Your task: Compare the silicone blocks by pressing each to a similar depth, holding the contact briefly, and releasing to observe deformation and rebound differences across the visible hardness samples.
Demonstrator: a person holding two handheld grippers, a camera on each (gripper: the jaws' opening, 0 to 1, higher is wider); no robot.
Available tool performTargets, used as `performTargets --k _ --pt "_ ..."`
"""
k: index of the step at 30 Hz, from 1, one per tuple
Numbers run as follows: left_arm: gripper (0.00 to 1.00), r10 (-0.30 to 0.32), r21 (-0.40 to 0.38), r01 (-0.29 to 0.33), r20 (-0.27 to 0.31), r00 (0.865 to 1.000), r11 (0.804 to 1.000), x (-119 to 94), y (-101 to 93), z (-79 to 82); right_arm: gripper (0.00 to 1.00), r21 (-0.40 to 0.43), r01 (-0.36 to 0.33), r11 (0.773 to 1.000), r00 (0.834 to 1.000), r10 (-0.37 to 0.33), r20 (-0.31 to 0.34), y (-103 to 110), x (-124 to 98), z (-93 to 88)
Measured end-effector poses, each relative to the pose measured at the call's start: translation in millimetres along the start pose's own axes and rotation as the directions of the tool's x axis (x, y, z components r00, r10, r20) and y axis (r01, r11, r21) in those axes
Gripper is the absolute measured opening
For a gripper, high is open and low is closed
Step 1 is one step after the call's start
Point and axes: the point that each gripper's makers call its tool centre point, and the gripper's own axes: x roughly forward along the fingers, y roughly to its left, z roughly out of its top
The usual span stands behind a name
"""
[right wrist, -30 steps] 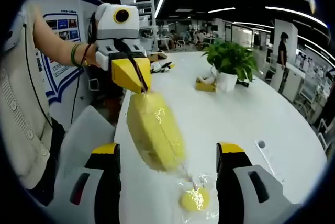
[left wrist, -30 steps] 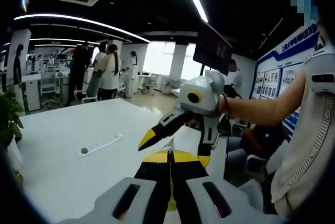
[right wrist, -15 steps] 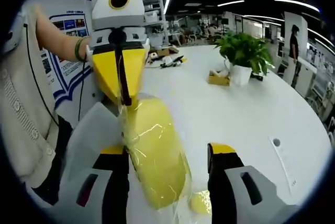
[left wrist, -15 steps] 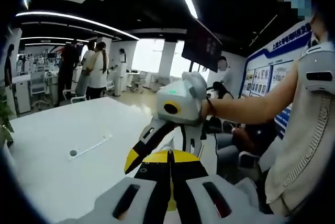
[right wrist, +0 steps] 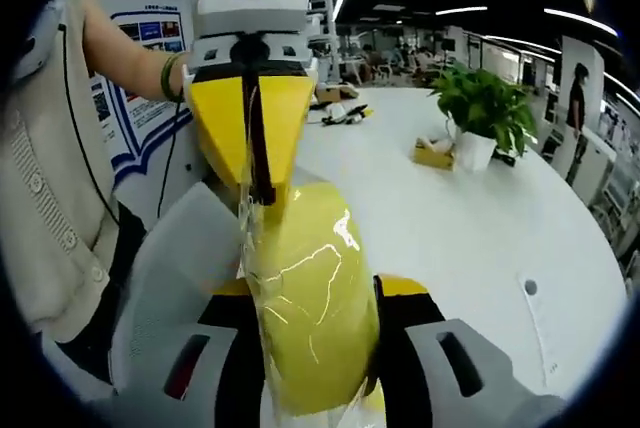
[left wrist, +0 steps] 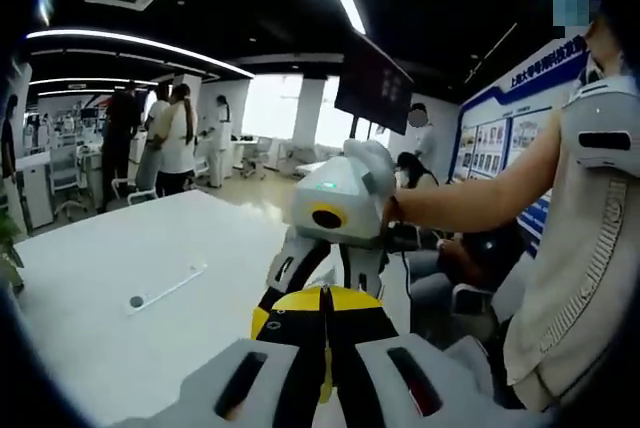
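- Right gripper view, nearest first: the right gripper [right wrist: 310, 348] now has its black, yellow-tipped jaws against both sides of the block [right wrist: 315, 318]. A second ago they stood wide apart with the block hanging free between them. Half a second ago they were nearer, not yet touching.
- The block is yellow, wrapped in glossy clear film [right wrist: 300, 278], and hangs in the air off the table. No dent shows where the jaws meet it, so I judge the press is only beginning.
- Just above, the left gripper [right wrist: 255, 193] pinches the top of the film in its yellow jaws. It has come closer to the camera over the last second.
- Lower in the earlier right gripper views a small round yellow piece lay in film on the table; the block and jaws now cover that spot.
- Farther off are the white table [right wrist: 480, 238], a potted plant [right wrist: 485, 113] and a yellow box [right wrist: 433, 155] beside it.
- Left gripper view: its own jaws meet along a thin line over a yellow sliver of the block [left wrist: 300, 300]. The right gripper [left wrist: 320, 248] has dropped in beside them from higher up.
- Meaning: the approach is done and the squeeze, hold and release on this sample remain.
- Far back, people [left wrist: 165, 138] stand in the room.
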Motion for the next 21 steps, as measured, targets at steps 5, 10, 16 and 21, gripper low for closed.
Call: performTargets --k 5,10,16,21 --pt "0.0 -0.006 0.011 0.006 0.016 1.0 1.0 -4 -8.9 4.6 0.29 -0.035 0.018 0.999 1.0 -0.017 0.008 0 -5 5.2" --pt "0.0 -0.016 0.025 0.015 0.02 1.0 1.0 -6 -16.9 8.8 0.25 -0.056 0.029 0.998 1.0 -0.028 0.011 3 -8 9.8" --pt "0.0 -0.031 0.03 0.03 0.034 0.999 0.999 -9 -26.3 13.4 0.15 0.005 -0.001 1.0 1.0 0.001 -0.004 19 -11 12.0" --pt "0.0 -0.037 0.043 0.035 0.026 0.999 0.998 -9 -28.3 13.5 0.09 0.023 -0.001 1.0 1.0 0.001 -0.01 24 -12 12.3"
